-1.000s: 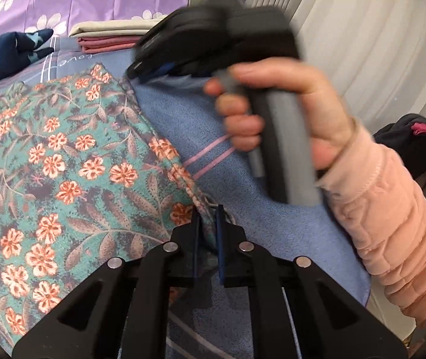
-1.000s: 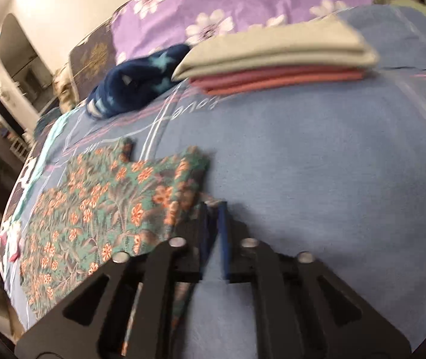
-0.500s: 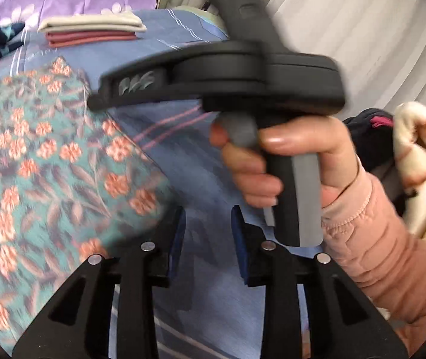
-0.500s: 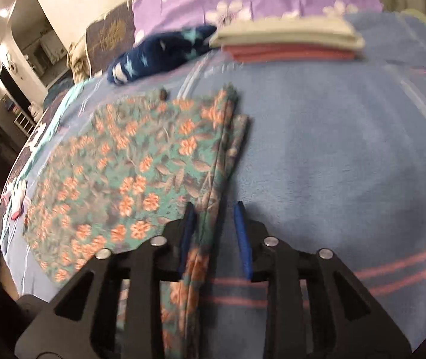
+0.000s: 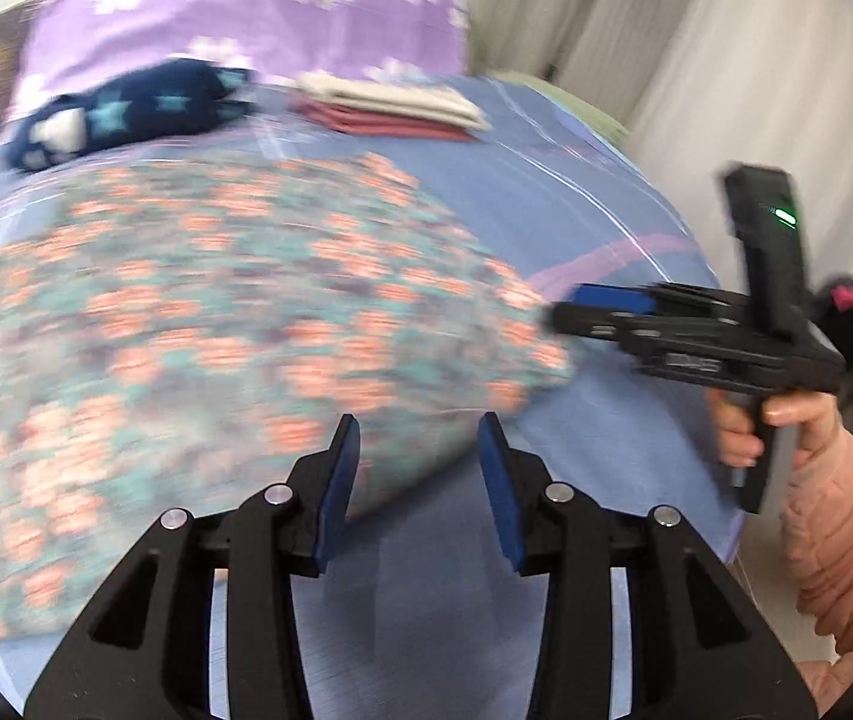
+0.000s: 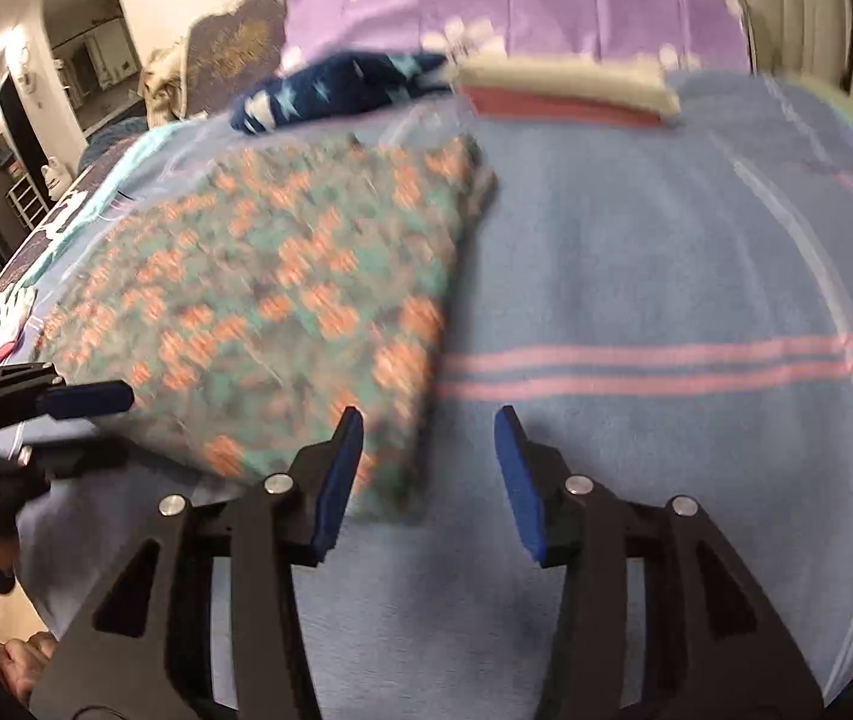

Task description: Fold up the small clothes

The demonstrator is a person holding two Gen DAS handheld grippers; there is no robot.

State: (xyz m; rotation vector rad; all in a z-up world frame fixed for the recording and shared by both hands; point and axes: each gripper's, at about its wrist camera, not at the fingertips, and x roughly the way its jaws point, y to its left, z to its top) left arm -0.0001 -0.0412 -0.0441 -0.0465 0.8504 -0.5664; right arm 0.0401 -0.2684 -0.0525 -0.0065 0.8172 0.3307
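A teal garment with orange flowers lies flat on the blue bed cover; it also shows in the right wrist view. My left gripper is open and empty, just off the garment's near edge. My right gripper is open and empty over the garment's near right corner and the cover. The right gripper also shows in the left wrist view, at the garment's right edge. The left gripper shows at the left in the right wrist view. Both views are blurred by motion.
A stack of folded cream and red clothes lies at the far side of the bed, also in the right wrist view. A navy star-patterned item lies next to it. A purple flowered pillow is behind. The bed's edge runs at right.
Both grippers were shut on the garment's edge, then opened and let it go. Both have pulled back, and the garment now lies flat.
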